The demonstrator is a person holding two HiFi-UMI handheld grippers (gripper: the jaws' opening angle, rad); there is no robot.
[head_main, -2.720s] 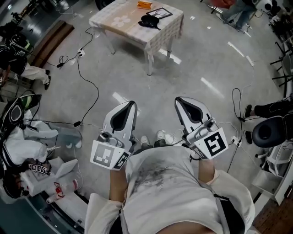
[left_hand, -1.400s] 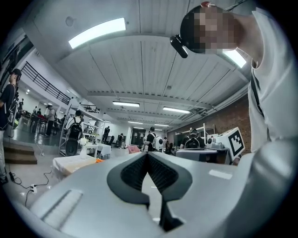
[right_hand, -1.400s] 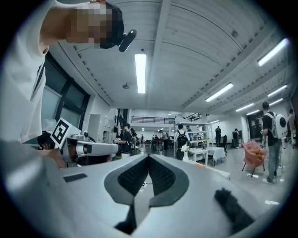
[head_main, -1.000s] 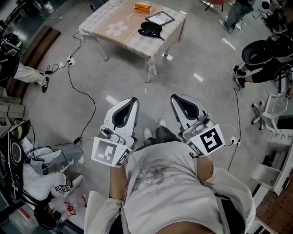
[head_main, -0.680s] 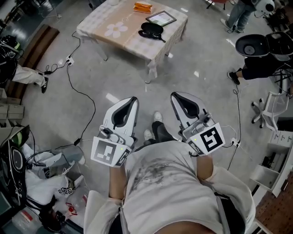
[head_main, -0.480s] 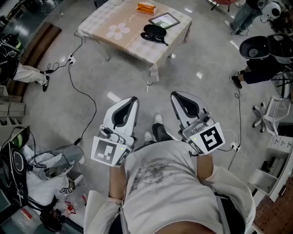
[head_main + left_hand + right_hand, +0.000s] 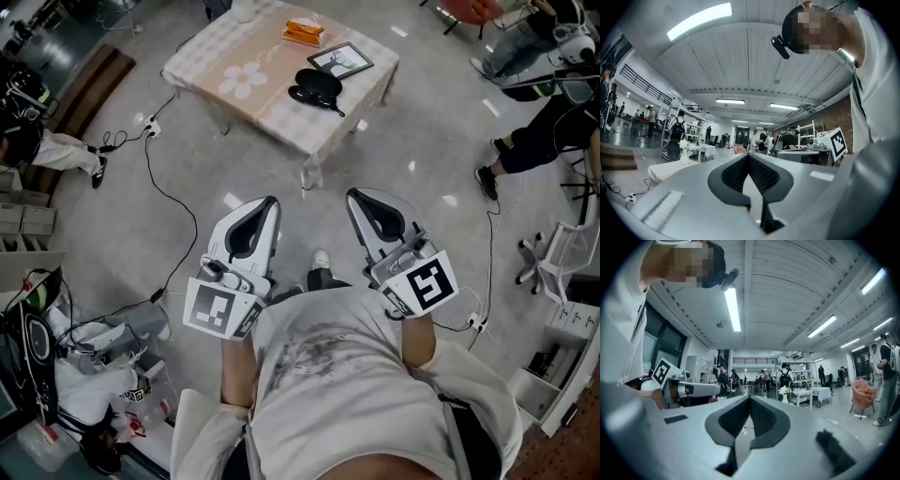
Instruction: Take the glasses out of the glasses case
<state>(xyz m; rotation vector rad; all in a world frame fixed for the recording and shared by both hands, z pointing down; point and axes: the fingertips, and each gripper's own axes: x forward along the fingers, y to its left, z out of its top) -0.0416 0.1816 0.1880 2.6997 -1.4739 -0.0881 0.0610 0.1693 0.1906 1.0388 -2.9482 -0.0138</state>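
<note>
Fingers (image 7: 761, 174) of our left gripper (image 7: 268, 202) and right gripper (image 7: 354, 195) are pressed together, empty. We now stand nearer the table (image 7: 206, 66). The case (image 7: 317, 86) lies on it, possibly open, still beyond reach.

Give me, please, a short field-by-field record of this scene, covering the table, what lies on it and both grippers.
table: covered with a flower-print cloth, ahead on the floor
glasses case: black, on the table, untouched; whether open or closed is unclear
also on table: framed picture, orange item
left gripper: shut, empty, well short of the table
right gripper: shut, empty, beside the left gripper
</note>
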